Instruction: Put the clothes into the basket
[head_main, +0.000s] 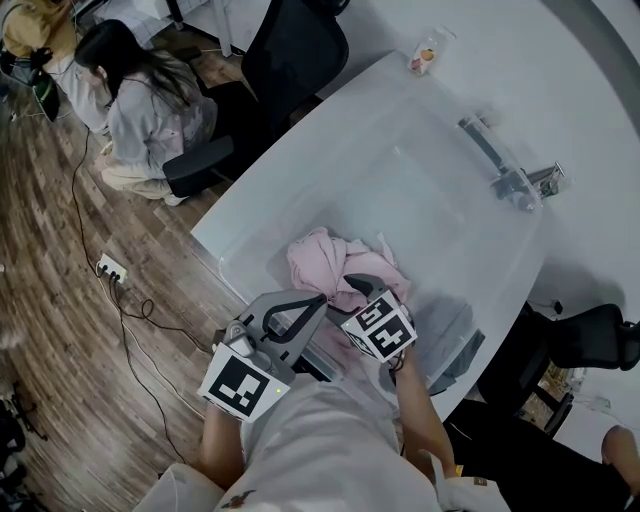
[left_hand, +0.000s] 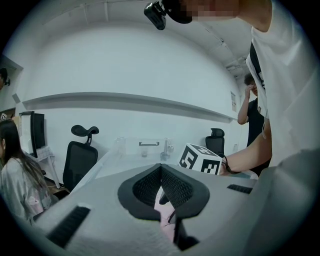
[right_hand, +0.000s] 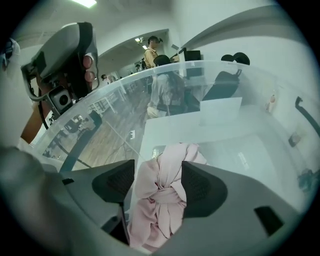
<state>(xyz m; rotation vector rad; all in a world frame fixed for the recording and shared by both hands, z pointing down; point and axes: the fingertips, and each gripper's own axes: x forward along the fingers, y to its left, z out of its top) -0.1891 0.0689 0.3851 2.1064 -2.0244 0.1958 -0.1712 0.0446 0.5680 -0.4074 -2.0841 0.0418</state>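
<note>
— While you're standing closer, what's the right gripper (right_hand: 157, 182) doing?
— Clenched on the clothes (right_hand: 159, 197). A knotted pink bundle sits between its 2 pads (right_hand: 202, 187), pressed from both sides, and the gripper points steeply down.
— Where's the bundle?
— Inside the basket (head_main: 400, 170), which is clear plastic, at the end nearest the grippers.
— And the left gripper (left_hand: 161, 169)?
— Tips together, with nothing pinched that I can see. It sits almost level just beside the right one, nose at the basket's near end, and pink shows through the gap behind its tips.
— Anything else about?
— The basket's on a white table (head_main: 590, 110). 1 black chair (head_main: 290, 50) stands at the table's far edge, and a person (head_main: 150, 110) sits on the wood floor (head_main: 50, 300) next to it.
</note>
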